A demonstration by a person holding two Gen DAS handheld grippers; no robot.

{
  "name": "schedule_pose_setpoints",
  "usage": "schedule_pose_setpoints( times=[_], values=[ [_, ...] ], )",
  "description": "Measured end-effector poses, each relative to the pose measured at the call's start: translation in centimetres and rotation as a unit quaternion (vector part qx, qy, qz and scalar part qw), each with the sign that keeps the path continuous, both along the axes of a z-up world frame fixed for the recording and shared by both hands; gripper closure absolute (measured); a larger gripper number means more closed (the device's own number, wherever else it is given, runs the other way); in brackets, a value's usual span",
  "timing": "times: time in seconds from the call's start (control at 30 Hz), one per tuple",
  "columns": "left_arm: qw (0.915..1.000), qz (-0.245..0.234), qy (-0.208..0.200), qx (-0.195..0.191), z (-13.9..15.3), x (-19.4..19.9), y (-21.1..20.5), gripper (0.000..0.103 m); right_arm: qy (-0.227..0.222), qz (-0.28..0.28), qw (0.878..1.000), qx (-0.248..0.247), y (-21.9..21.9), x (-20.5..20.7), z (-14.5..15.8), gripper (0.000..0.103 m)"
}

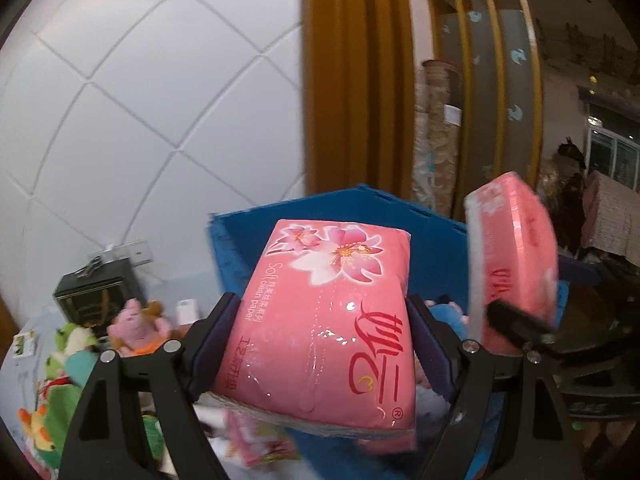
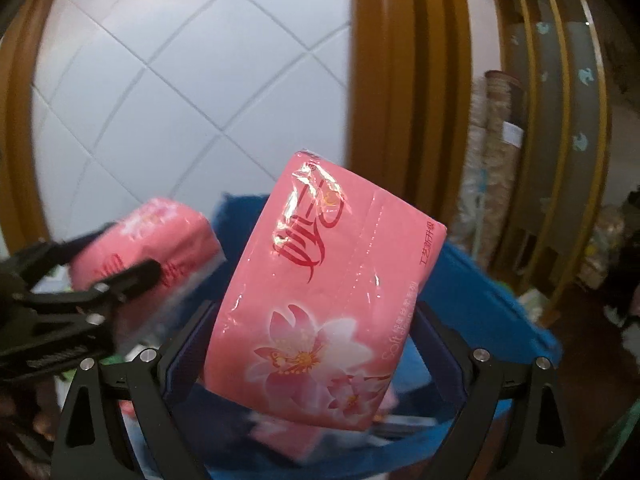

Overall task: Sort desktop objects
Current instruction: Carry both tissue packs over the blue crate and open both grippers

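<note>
Two pink tissue packs (image 1: 320,332) (image 2: 320,300), soft, light, slick-wrapped, clamped across short sides by left gripper (image 1: 324,344) and right gripper (image 2: 312,356).

White wall (image 1: 140,92) ahead, scored with a diagonal grid of grooves, edged by broad ochre wooden trim (image 1: 356,80). Farther right, a slatted wooden rack (image 1: 492,60) of the same ochre with a patterned roll (image 1: 436,132) leaning beside it. Dim, bluish light throughout; dark corner at far right.
</note>
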State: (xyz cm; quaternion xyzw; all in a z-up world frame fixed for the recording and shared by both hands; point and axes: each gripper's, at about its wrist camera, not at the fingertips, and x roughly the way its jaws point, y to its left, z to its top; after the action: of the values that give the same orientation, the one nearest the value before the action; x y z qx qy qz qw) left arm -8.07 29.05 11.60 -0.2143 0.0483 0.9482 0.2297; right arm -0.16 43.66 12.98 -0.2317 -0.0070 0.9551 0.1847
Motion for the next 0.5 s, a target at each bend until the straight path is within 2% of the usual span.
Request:
schedule_pose_setpoints(
  times=[0.07,0.17,0.23,0.27,0.4,0.5],
  values=[
    [0.9999,-0.002,-0.009,-0.013,-0.6,-0.6,2.0,0.022,-0.016,-0.016,1.000,0.006,2.2,0.4,-0.5,0.009],
    [0.9993,-0.019,-0.032,-0.007,-0.9,-1.2,3.3,0.022,-0.042,-0.035,0.999,0.003,5.1,-0.2,-1.5,0.009],
    [0.9995,-0.011,-0.021,-0.023,-1.2,-1.4,4.0,0.021,-0.056,-0.038,0.998,0.007,6.1,-0.2,-2.1,0.009],
    [0.9992,-0.005,-0.016,-0.037,-1.5,-1.6,4.6,0.021,-0.059,-0.039,0.997,0.014,6.5,-0.4,-2.3,0.009],
    [0.9978,-0.009,-0.036,-0.054,-1.4,-2.0,5.2,0.020,-0.080,-0.054,0.993,0.062,7.2,-1.1,-3.3,0.009],
    [0.9944,-0.009,-0.068,-0.081,-1.8,-2.7,6.2,0.017,-0.096,-0.054,0.993,0.040,8.5,-1.8,-3.6,0.008]
  ],
)
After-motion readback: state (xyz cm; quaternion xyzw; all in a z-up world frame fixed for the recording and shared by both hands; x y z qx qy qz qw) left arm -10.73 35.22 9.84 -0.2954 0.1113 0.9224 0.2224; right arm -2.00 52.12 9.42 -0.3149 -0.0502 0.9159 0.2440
